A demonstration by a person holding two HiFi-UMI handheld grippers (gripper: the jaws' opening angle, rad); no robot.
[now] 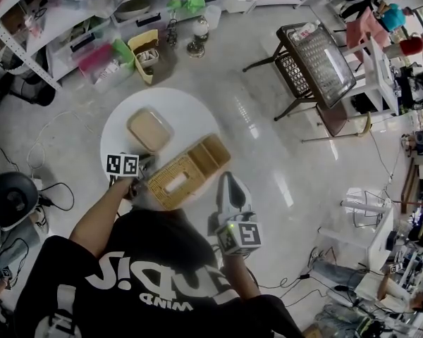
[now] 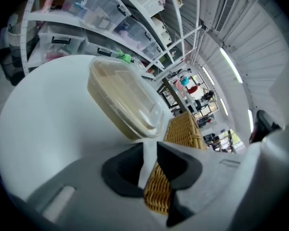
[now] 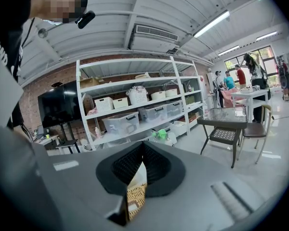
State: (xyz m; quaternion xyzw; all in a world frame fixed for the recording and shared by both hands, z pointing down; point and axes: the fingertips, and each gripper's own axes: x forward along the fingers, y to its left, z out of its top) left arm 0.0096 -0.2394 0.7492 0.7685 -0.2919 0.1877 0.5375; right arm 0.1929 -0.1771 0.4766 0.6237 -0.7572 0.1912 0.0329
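Round white table (image 1: 190, 115): carries two items.

Wicker basket (image 1: 187, 171): long and divided into compartments. It lies at an angle on the near right part of the table, with one end at the table's edge.

Lidded container (image 1: 149, 129): beige with a clear lid. It stands just beside the basket, towards the table's centre, and is not touching either gripper.

Left gripper (image 1: 142, 169): at the near left edge of the table, low over the tabletop and just beside the basket's near end. In the left gripper view its jaws stand a narrow slit apart with nothing between them; the basket (image 2: 185, 129) and the container (image 2: 127, 100) lie beyond.

Right gripper (image 1: 229, 182): off the table, near the basket's right end. In the right gripper view its jaws are pressed together at the tips (image 3: 142, 147) and empty.
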